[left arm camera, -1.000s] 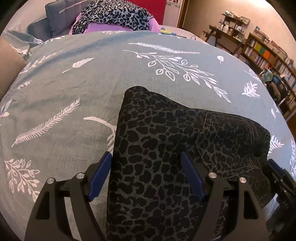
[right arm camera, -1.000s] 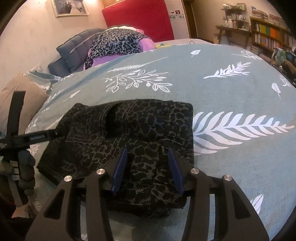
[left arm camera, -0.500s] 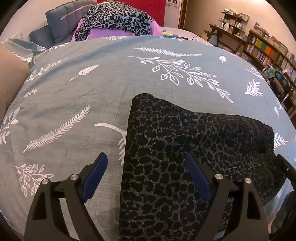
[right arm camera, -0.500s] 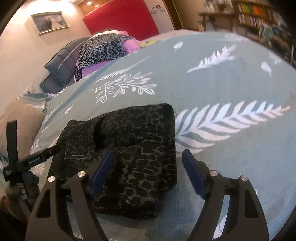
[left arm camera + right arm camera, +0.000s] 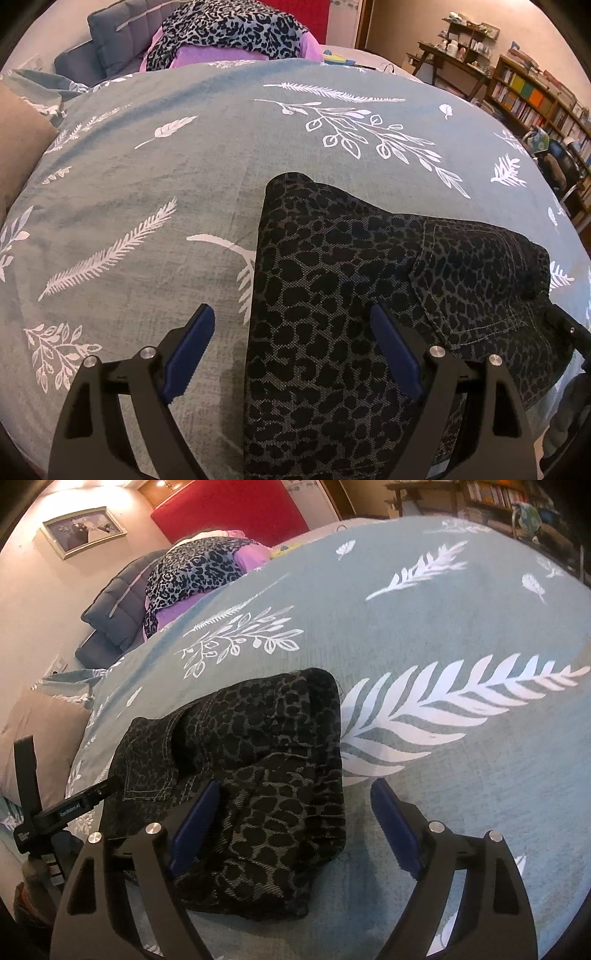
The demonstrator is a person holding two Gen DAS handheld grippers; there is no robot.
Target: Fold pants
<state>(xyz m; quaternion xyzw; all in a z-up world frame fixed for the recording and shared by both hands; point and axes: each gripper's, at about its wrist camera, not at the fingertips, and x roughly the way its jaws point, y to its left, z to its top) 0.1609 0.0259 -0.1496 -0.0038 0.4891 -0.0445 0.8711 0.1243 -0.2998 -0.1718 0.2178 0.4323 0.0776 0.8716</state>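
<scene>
Pants: black-and-grey leopard-print denim pants (image 5: pixel 332 314), folded into a compact bundle, lying on the teal bedspread with white leaf and feather print (image 5: pixel 166 166), near its front edge.
Left view only: stitched back pocket (image 5: pixel 476 280) on top of the bundle's right part; smooth folded edge on the left; wooden bookshelf with coloured books (image 5: pixel 532 96) far right.
Right view only: pants (image 5: pixel 258 753) seen from the other side, layered fold edges at the near end; framed photo (image 5: pixel 83 530) on the wall; red headboard (image 5: pixel 229 509); the left tool's black body (image 5: pixel 70 806) at the bundle's left edge.
Left gripper (image 5: pixel 291 328): jaws spread wide, holding nothing; the left blue pad is over bedspread, the right pad over the pants; contact unclear.
Right gripper (image 5: pixel 295 805): jaws spread wide, holding nothing; left pad over the pants, right pad over bedspread.
Pose: both tools low, pointing across the bed.
Background: leopard-print and purple clothes pile (image 5: pixel 229 33) at the bed's far end.
</scene>
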